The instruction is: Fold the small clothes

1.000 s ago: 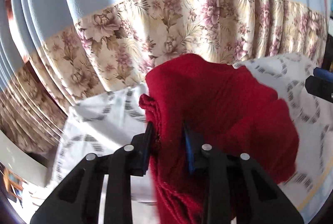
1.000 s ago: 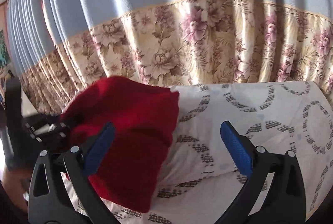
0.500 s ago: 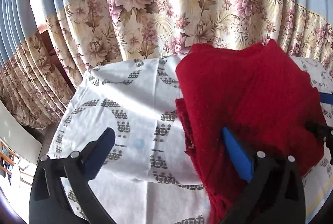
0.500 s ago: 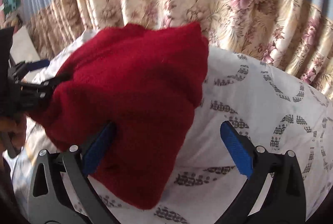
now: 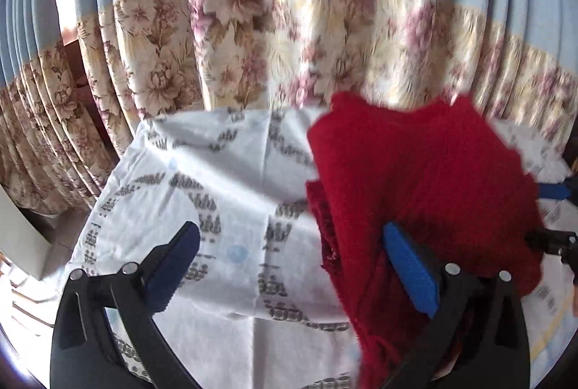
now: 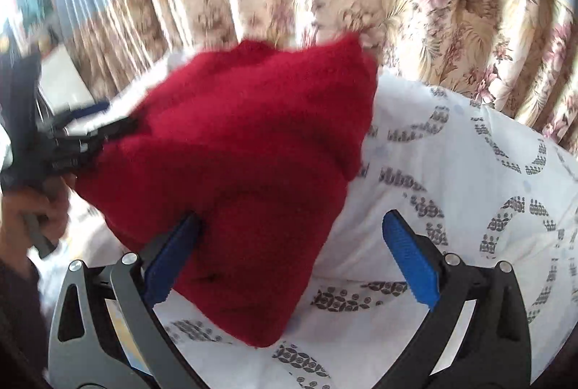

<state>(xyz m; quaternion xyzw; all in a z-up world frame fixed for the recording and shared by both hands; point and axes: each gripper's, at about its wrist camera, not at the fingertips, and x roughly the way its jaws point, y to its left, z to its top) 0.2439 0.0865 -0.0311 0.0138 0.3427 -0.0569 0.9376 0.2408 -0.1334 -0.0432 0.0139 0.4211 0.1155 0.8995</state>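
A red knitted garment (image 5: 415, 186) lies folded and bunched on a surface covered with a white patterned cloth (image 5: 216, 193). My left gripper (image 5: 289, 266) is open wide; its right finger (image 5: 408, 269) rests over the garment's left edge without pinching it. In the right wrist view the garment (image 6: 245, 154) fills the middle. My right gripper (image 6: 289, 259) is open too, with the garment's near corner loose between its fingers. The left gripper (image 6: 97, 121) shows at the garment's far left side, with a person's hand (image 6: 36, 208) behind it.
Blue curtains with a floral lower band (image 5: 289, 38) hang right behind the covered surface. The cloth's left edge (image 5: 108, 179) drops off toward a pale box (image 5: 21, 237). Bare cloth (image 6: 469, 172) stretches to the right of the garment.
My left gripper let go of the red garment and opened wide. The garment dropped onto the cloth. Both grippers sank toward the surface; the right one stayed open.
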